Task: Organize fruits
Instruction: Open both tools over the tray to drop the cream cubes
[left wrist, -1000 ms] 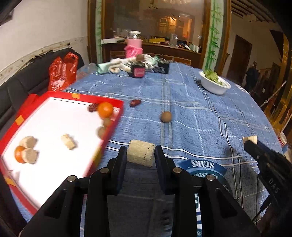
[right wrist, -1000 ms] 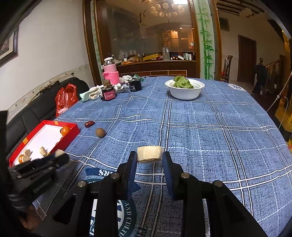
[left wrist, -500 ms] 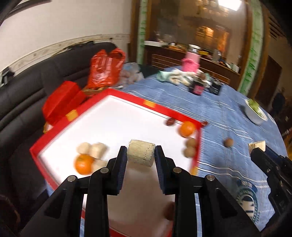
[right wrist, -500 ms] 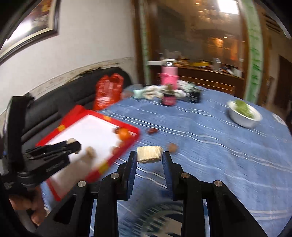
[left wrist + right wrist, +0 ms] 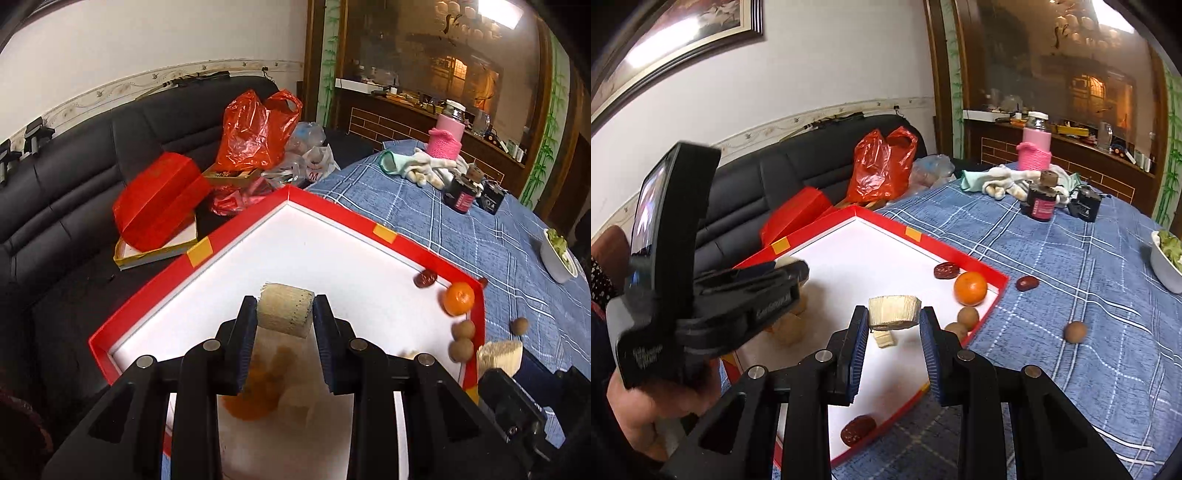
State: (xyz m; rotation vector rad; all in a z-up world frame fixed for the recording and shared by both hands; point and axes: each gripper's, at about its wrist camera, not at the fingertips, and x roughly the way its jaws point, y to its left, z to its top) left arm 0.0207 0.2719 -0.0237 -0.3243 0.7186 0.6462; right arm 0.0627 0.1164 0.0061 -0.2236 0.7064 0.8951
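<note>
My left gripper is shut on a tan sugarcane piece and holds it above the white floor of the red-rimmed tray. My right gripper is shut on a second pale sugarcane piece above the same tray. The tray holds an orange, a red date, brown longans, cut sugarcane pieces and another date. A date and a longan lie on the blue tablecloth.
A black sofa with red bags and a red box stands left of the table. A dark jar, a pink bottle, cloths and a white bowl of greens stand on the far table.
Both grippers have swung left from over the tablecloth to over the tray, each still holding its sugarcane piece. The left one has moved deeper over the tray.
</note>
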